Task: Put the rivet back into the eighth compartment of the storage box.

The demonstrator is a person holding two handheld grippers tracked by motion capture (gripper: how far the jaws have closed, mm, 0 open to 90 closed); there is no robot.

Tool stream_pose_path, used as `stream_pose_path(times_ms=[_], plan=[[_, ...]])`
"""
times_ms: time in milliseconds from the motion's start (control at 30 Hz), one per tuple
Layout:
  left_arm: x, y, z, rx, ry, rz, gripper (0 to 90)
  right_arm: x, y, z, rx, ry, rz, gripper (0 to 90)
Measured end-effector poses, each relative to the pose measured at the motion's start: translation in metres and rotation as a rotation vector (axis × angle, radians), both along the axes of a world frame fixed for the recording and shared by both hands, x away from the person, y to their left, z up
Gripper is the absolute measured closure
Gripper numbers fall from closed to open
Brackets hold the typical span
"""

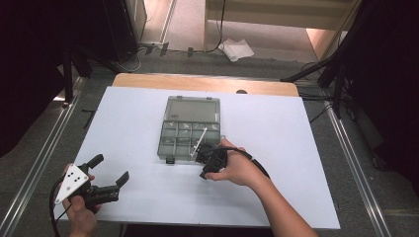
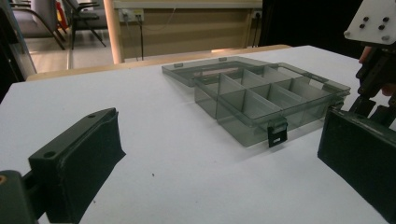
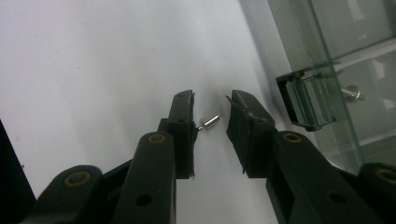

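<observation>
White counter (image 3: 93, 56) under the right gripper (image 3: 212, 114): jaws apart around a small rivet (image 3: 210, 122); center it before squeezing. Left gripper (image 2: 219, 154) jaws wide apart.

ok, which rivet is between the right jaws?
The rivet lying on the white table, outside the box. The other rivet sits inside a compartment.

**Bright sheet, dark surroundings, soft close-ups**

In the high view the white table sheet (image 1: 148, 128) is evenly lit from above, with dark, underexposed edges around it and a mildly grainy picture. In the left gripper view the 2 near jaws are blurred and shadowy. In the right gripper view the sheet glares pale, and the small metal rivet (image 3: 210, 122) catches a highlight.
</observation>
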State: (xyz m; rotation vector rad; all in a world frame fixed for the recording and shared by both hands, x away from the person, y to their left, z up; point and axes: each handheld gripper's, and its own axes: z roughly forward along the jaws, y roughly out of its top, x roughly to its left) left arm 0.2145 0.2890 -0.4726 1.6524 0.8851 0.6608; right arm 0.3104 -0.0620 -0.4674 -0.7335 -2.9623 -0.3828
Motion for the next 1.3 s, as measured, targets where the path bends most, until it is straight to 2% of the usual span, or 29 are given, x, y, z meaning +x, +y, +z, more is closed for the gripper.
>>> stream_pose_path(times_ms=[200,367,667,800,1000,1300], plan=[[0.0001,0.0005,0.0,-0.001,-0.001,0.001,0.0,0.0005,0.0003,-0.0032,-0.02,-0.004,-0.001,72.8],[0.0,0.0004,0.0001,0.001,-0.001,0.001,0.0,0.0017,-0.0032,-0.0051,-0.024,0.011,-0.013,76.3],[-0.0001,-0.0002,-0.0001,0.0,0.001,-0.001,0.0,0.0007,-0.0055,-0.0085,-0.031,-0.002,-0.006,78.9],[-0.0003,-0.0002,0.0002,0.0,0.0,0.0,0.0,-0.0003,-0.0034,-0.0091,-0.051,-0.038,0.041,82.4],[-0.0007,0.001,0.0006,0.004,-0.002,0.001,0.0,-0.0009,-0.0023,-0.0081,-0.064,-0.042,0.056,83.8],[-0.0001,-0.0001,0.0001,0.001,-0.001,-0.001,0.0,0.0016,-0.0051,-0.0051,-0.054,-0.02,0.051,84.0]])
